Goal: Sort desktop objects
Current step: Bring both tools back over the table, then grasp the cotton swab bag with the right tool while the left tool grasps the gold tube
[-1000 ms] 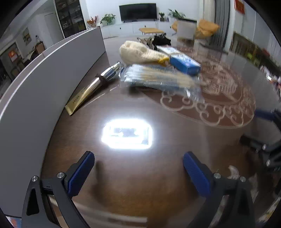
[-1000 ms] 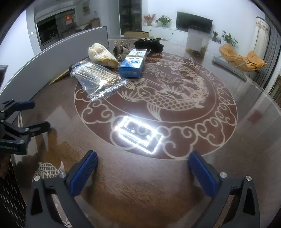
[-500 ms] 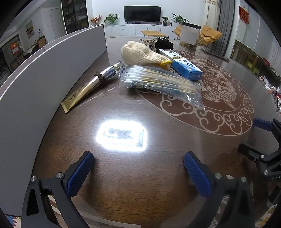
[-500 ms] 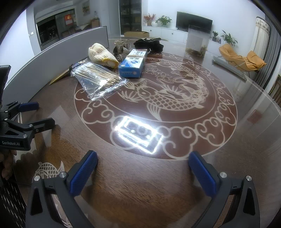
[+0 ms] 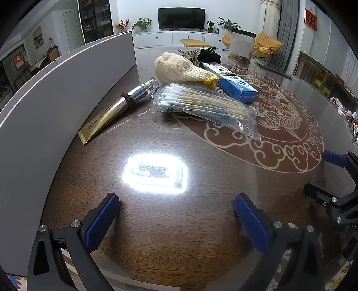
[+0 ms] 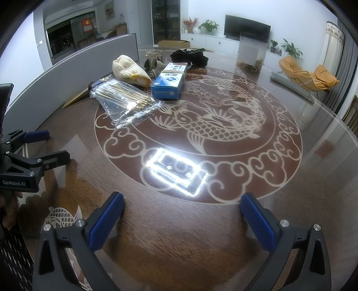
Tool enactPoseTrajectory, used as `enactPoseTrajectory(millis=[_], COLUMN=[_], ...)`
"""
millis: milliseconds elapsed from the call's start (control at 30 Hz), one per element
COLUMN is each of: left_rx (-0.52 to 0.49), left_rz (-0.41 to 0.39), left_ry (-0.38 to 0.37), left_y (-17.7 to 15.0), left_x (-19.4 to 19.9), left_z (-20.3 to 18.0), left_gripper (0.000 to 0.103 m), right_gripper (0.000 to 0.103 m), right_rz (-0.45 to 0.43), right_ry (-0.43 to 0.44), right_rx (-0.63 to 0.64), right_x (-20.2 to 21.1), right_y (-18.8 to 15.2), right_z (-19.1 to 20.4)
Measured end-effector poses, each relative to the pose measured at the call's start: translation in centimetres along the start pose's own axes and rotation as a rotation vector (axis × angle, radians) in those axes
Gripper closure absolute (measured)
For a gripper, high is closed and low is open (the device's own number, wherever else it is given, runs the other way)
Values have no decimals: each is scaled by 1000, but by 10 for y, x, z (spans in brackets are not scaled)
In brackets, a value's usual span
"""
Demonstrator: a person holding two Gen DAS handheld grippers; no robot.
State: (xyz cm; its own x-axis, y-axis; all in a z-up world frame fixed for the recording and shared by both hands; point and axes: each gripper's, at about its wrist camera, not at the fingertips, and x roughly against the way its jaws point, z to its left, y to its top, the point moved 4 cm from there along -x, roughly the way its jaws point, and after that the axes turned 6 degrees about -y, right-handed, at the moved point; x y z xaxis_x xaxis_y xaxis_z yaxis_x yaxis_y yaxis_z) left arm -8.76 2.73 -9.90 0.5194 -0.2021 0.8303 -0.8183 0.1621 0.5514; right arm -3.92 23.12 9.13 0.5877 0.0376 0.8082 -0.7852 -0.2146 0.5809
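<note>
Left wrist: gray partition (image 5: 56, 96) flanks gold tube (image 5: 111, 112), swab bag (image 5: 205, 107).

Home living room. Flat TV (image 5: 181, 18) on a long white cabinet (image 5: 179, 39) against the far wall, potted plants (image 5: 142, 23) beside it. Orange lounge chair (image 6: 308, 75) by grey curtains (image 5: 286, 33). Dark glass-door shelving (image 5: 95, 20) to the left. Foreground: large round wooden table (image 6: 223, 223) under glass, inlaid with a carp design (image 6: 214, 125).

Glossy table (image 5: 201, 223) — swabs (image 5: 201, 105), box (image 5: 235, 86), tube (image 5: 111, 112), glove (image 5: 179, 68).
</note>
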Motion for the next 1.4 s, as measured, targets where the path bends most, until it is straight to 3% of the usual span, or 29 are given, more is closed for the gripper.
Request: enactPoseTrajectory(millis=[233,467,867,967,1033,1100,1233,1300,1400], left_rx=[8,90,88,98,111,135,199,223,247], left_rz=[20,7,4,14,19,20,-1,-13,-27], left_ry=[5,57,60,61,68,81,52,30,7], left_y=[-1,-3,-2,-4,-7,-8,-8,-8,-8], left_x=[1,5,3,4,6,7,12,14,17], left_z=[3,22,22,23,26,31,42,47,50], left_gripper=[0,0,0,0,0,0,0,0,0], right_gripper=[0,0,0,1,9,10,10,10,10], right_rz=[0,0,0,15,24,-37,-63,-43,10], right_ry=[0,0,7,83,182,239,261,241,226], right_rx=[0,0,-1,56,49,71,269,372,426], right_x=[0,0,-1,-9,-12,-9,-24,-41,-68], right_y=[0,0,1,17,41,75,114,126,136], right_z=[0,0,1,10,20,38,86,109,125])
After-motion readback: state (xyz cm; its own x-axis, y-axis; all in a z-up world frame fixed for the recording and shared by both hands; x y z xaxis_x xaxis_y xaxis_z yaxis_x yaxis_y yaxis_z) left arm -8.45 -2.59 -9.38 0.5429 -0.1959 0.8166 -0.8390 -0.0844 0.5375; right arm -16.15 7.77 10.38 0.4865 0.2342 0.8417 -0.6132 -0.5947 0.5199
